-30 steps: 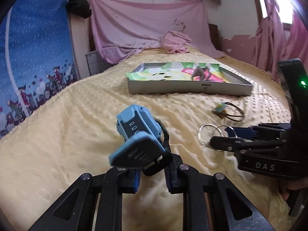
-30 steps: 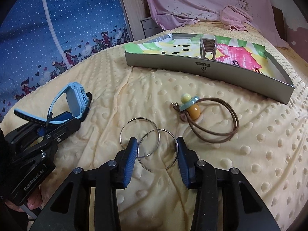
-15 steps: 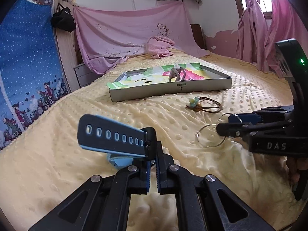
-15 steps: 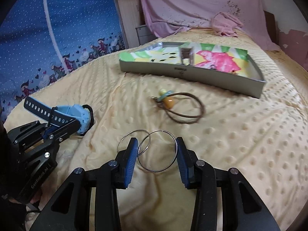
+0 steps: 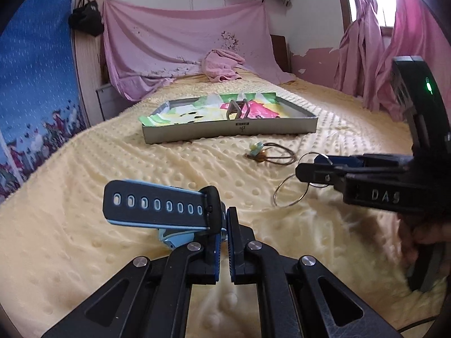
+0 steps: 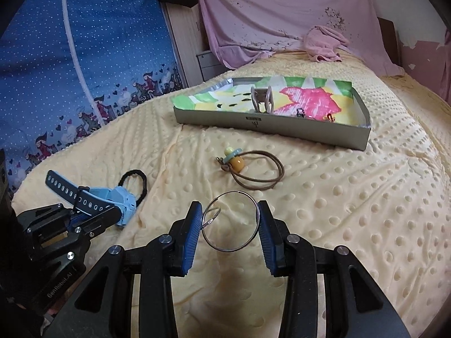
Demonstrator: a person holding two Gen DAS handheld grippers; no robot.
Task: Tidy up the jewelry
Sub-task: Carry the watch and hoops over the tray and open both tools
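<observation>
My left gripper (image 5: 224, 222) is shut on a blue watch (image 5: 157, 204) by its strap and holds it above the yellow blanket; the watch also shows in the right wrist view (image 6: 93, 197). My right gripper (image 6: 229, 222) grips a silver hoop (image 6: 231, 225) between its pads, lifted off the blanket; a second hoop (image 6: 211, 217) hangs beside it. Both hoops show in the left wrist view (image 5: 290, 188). A grey tray (image 6: 282, 125) with a colourful liner lies further back and holds a hair claw (image 6: 262, 98). A brown cord with beads (image 6: 248, 169) lies before the tray.
A black hair tie (image 6: 135, 183) lies on the blanket by the watch. A pink cloth (image 5: 222, 66) sits at the head of the bed. A blue curtain (image 6: 70, 42) hangs at the left, pink curtains (image 5: 380, 56) at the right.
My left gripper has closed on the watch strap and lifted the watch. My right gripper has closed in on the hoops and raised them off the blanket.
</observation>
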